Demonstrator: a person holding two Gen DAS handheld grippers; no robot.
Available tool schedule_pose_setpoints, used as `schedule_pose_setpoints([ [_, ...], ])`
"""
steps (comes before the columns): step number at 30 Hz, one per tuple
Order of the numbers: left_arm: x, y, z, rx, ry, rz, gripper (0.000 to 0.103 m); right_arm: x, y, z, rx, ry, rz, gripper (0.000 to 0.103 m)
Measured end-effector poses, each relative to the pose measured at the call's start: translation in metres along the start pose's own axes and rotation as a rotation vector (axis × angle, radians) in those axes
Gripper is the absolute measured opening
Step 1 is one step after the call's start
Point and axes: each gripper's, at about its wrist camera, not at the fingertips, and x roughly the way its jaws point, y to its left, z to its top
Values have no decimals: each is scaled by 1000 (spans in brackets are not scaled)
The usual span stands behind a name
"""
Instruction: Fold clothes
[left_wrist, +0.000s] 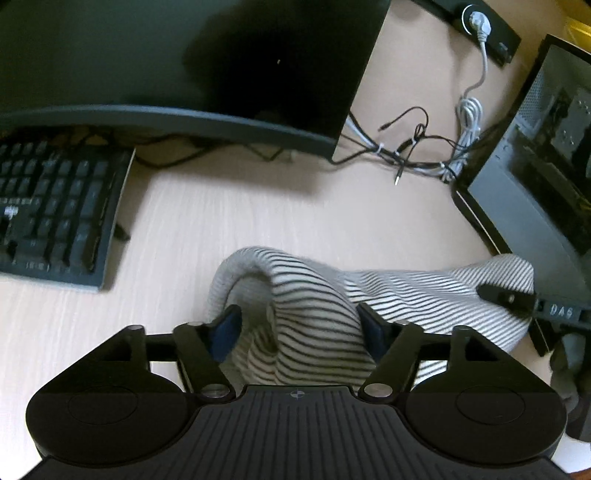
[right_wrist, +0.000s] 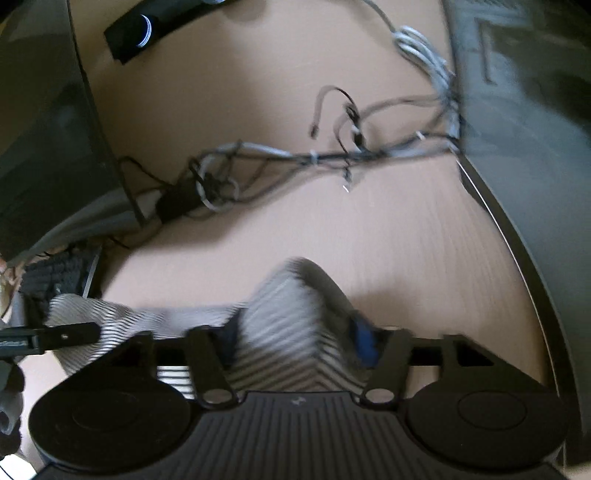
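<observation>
On right claw (left_wrist: 506, 297) arm: "DAS"; striped garment (left_wrist: 314, 317) gripped.

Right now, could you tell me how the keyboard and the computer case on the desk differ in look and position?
The keyboard lies low and flat at the left of the desk; the computer case stands tall at the right. The keyboard shows rows of dark keys; the computer case shows a see-through side panel with parts inside. The striped garment reaches the computer case, not the keyboard. Both are dark and rest on the desk.
</observation>
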Motion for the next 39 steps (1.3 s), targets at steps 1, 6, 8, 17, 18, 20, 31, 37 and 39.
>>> schedule_pose_setpoints([
  [1,-3,1,0,-8,1,-5,75,-1,-1,-5,6,0,-6,67],
  [6,-32,-10,14,6,-86,16,70,-6,6,-14,-23,-25,-54,71],
  [8,-39,-15,17,14,-114,-5,70,-8,9,-15,-37,-34,-69,71],
  [17,-1,-3,-3,-25,44,-32,71,-48,34,6,-154,-182,-116,70],
  [18,2,-3,-6,-24,48,-34,74,-56,40,12,-167,-219,-104,64],
  [20,1,-3,-7,-18,46,-40,75,-58,47,16,-184,-231,-86,56],
  [31,-55,-16,33,-7,-131,-85,80,-15,38,-15,-175,-46,-68,54],
  [37,-16,-39,22,85,-9,-55,91,-10,41,-15,-177,-56,-72,55],
  [39,-7,-37,17,78,26,-43,92,-14,43,-18,-180,-51,-71,55],
])
